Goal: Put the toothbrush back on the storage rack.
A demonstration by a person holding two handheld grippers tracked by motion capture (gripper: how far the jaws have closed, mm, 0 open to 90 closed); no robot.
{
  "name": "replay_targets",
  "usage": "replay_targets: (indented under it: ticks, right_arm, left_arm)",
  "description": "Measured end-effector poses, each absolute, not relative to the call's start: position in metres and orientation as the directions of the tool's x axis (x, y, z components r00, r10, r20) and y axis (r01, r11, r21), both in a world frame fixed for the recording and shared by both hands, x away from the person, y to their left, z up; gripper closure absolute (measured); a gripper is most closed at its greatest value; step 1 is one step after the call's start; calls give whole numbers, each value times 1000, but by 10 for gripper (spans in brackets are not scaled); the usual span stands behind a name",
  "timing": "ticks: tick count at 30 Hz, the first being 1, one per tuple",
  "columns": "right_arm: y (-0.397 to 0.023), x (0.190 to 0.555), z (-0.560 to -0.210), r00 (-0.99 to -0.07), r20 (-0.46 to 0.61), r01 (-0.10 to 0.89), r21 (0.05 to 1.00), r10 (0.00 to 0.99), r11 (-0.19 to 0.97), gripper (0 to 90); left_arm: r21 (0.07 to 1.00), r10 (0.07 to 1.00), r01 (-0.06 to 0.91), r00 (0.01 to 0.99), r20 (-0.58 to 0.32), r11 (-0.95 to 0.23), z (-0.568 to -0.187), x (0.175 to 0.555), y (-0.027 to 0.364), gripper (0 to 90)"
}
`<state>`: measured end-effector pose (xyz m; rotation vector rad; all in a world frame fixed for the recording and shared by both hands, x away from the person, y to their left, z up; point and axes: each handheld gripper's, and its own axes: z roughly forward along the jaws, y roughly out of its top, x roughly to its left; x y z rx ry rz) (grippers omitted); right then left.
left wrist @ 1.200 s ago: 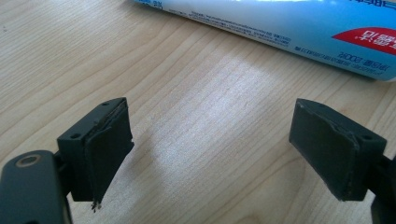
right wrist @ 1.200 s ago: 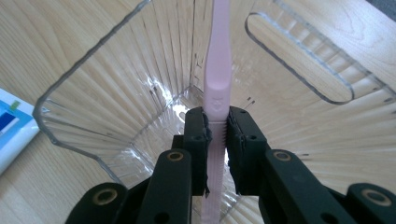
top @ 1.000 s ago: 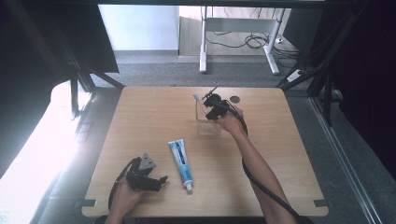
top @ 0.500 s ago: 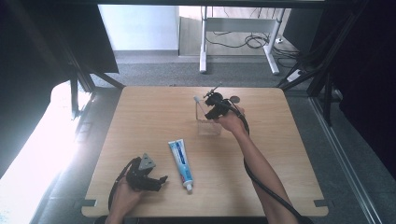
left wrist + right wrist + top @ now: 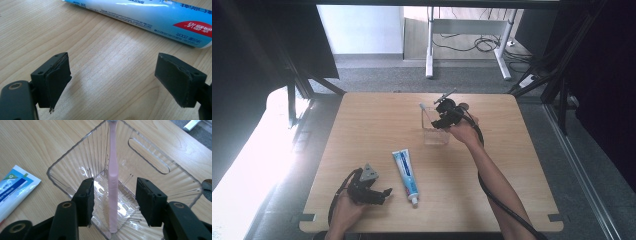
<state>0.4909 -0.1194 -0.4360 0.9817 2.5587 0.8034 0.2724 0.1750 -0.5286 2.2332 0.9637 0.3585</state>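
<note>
A clear ribbed plastic holder (image 5: 435,129) (image 5: 75,167) stands on the wooden table, right of centre. A pink toothbrush (image 5: 112,180) (image 5: 424,111) leans inside it, handle down in the base, head at the far rim. My right gripper (image 5: 441,119) (image 5: 114,201) hangs over the holder's mouth. Its jaws have just been opening, and the toothbrush stands between them with a gap on each side. A blue and white toothpaste tube (image 5: 405,171) (image 5: 155,17) lies flat near the front. My left gripper (image 5: 378,194) (image 5: 117,82) rests low beside the tube, open, with bare wood between its jaws.
The table (image 5: 362,130) is light wood, with notched corners at the front edge. A small dark round thing (image 5: 464,106) lies on the table behind the holder. Desk legs and cables (image 5: 472,45) stand on the floor beyond the far edge.
The right gripper's jaws have parted over the holder, and the toothbrush now stands free in it. The left gripper and the tube have kept still.
</note>
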Motion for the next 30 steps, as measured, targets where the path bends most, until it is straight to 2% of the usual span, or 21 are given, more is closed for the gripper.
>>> replay_targets:
  ticks: [11, 30]
  right_arm:
    - [-124, 476, -422, -758, -63, 467, 643, 650, 607, 377]
    - [-141, 453, -415, -761, -21, 471, 671, 648, 574, 148]
  left_arm:
    - [680, 725, 545, 689, -29, -491, -529, 273, 175, 134]
    - [692, 732, 552, 680, -49, -466, -529, 273, 175, 135]
